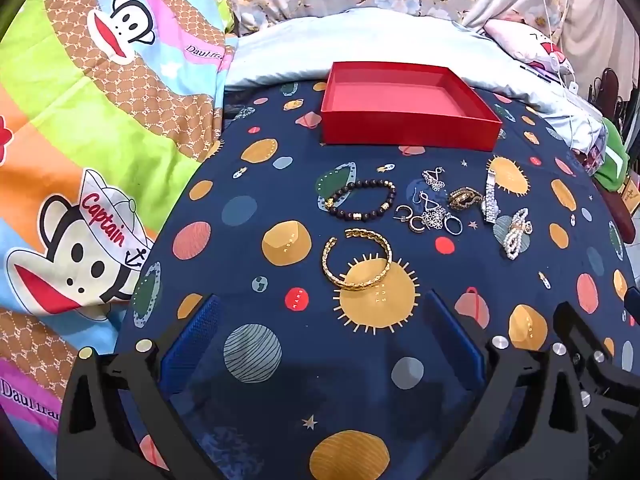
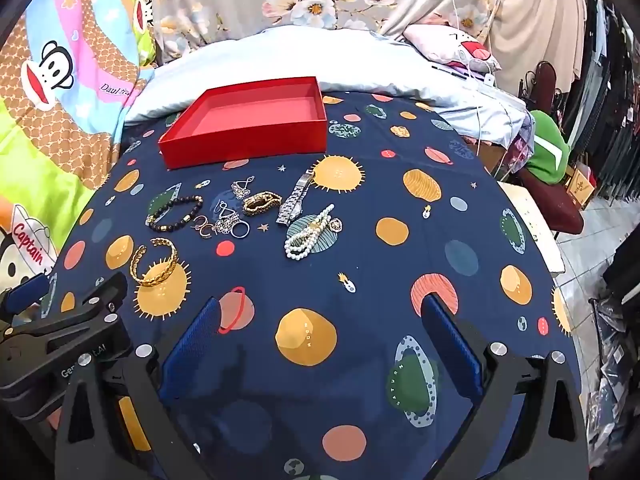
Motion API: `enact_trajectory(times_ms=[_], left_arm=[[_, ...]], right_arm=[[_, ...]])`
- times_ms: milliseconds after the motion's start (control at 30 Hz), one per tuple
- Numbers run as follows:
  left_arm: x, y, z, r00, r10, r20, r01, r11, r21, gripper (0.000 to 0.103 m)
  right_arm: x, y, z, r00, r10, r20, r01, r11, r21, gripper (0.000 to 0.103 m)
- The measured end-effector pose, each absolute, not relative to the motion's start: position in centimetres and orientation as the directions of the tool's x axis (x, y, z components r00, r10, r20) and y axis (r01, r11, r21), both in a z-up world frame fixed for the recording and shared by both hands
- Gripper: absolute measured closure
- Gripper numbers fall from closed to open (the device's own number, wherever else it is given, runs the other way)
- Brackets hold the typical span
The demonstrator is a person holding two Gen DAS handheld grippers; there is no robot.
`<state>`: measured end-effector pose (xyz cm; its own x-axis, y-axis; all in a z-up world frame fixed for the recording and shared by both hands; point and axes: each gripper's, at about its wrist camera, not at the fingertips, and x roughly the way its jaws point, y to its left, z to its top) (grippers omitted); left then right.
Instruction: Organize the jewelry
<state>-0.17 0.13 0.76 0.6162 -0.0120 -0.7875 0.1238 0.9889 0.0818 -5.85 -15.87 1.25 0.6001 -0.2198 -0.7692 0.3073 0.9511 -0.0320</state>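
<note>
Left tool [image 1: 320, 336] and right tool [image 2: 320, 332] both gaping wide, nothing between the pads, hovering over planet-print sheet [image 1: 280, 380]. Red box [image 1: 408, 108] sits beyond the jewelry; gold bangle [image 1: 357, 260] nearest the tools, beaded bracelet [image 1: 360, 200], watch [image 2: 294, 202], pearls [image 2: 310, 236] between bangle and box.

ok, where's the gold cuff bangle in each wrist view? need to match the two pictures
Left wrist: gold cuff bangle sits centre frame on the planet-print cloth, just ahead of the open left gripper.
Right wrist: gold cuff bangle lies at the left, beside the left gripper, left of the open right gripper.
Shared landmark: the empty red box beyond the jewelry; the bangle is the piece farthest from it.
</note>
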Motion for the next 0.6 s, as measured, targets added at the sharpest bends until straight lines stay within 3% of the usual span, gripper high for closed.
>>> enact_trajectory(times_ms=[600], left_arm=[[1.0,-0.5,2.5,0.607,-0.004,-0.794,0.139,0.985,0.102,0.005]], right_arm=[[-4.6,-16.2,3.7,0.604,-0.2,-0.772,0.303,0.953,-0.011,0.005]])
